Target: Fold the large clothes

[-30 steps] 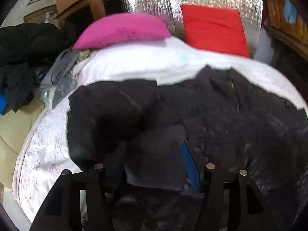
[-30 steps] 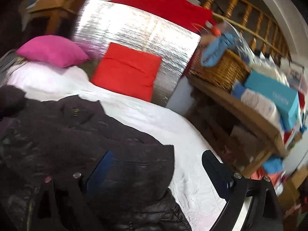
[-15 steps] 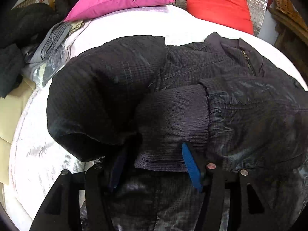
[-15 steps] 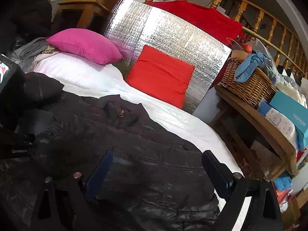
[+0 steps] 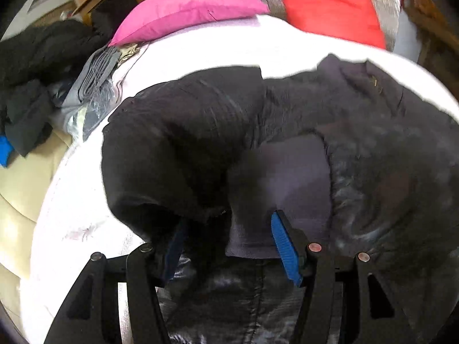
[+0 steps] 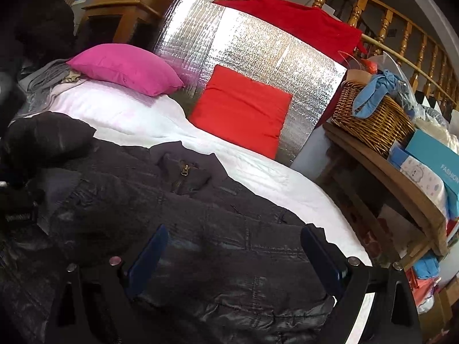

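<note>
A large dark padded jacket [image 5: 373,149] lies on the white bed [image 5: 200,48]; it also shows in the right wrist view [image 6: 215,243], collar and zip [image 6: 185,169] toward the pillows. Its left sleeve [image 5: 178,143] is folded in over the body, and the grey ribbed cuff [image 5: 287,183] sits between my left gripper's fingers. My left gripper [image 5: 226,229] stands open around the cuff; I cannot tell whether the fingers touch it. My right gripper [image 6: 235,240] is open and empty, low over the jacket's right side.
A pink pillow [image 6: 126,68], a red cushion [image 6: 243,109] and a silver foil panel [image 6: 258,46] stand at the bed's head. A wooden shelf with a wicker basket [image 6: 373,120] and boxes runs along the right. Dark and grey clothes [image 5: 37,66] are piled at the left.
The left gripper and its view shifted over the folded sleeve and cuff, first closer, then slightly back. The right gripper swung left from the bed's edge to over the jacket.
</note>
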The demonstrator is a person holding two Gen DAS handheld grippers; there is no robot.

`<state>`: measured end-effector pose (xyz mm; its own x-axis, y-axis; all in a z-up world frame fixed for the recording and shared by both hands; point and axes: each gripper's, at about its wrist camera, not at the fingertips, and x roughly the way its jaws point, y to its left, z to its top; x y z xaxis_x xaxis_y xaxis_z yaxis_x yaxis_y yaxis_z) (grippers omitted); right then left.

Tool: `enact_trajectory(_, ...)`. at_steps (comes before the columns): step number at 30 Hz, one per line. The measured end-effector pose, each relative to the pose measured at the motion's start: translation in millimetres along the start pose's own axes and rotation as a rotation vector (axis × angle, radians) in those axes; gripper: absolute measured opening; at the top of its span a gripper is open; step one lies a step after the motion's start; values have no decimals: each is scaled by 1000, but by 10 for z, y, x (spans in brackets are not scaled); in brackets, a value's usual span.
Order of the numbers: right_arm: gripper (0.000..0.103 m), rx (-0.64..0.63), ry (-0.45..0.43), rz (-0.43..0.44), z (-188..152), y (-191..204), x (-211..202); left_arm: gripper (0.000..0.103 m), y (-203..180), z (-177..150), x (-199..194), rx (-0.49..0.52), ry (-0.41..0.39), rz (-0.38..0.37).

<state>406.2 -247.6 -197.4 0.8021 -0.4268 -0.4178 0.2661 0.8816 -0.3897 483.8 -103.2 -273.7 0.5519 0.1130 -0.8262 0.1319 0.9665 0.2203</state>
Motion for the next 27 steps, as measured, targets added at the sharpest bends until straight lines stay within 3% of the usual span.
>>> enact_trajectory(7, 96, 20, -1, 4, 20, -56, -4, 61, 41, 45, -22, -41, 11, -35)
enact_trajectory(16, 96, 40, -1, 3, 44, -102, -6, 61, 63, 99, -241, -83, -84, -51)
enact_trajectory(22, 96, 37, 0, -1, 54, -92, -4, 61, -67, 69, -86, -31, -24, -10)
enact_trajectory(27, 96, 42, 3, 2, 58, -97, 0, 61, -57, 68, -83, -25, -18, -7)
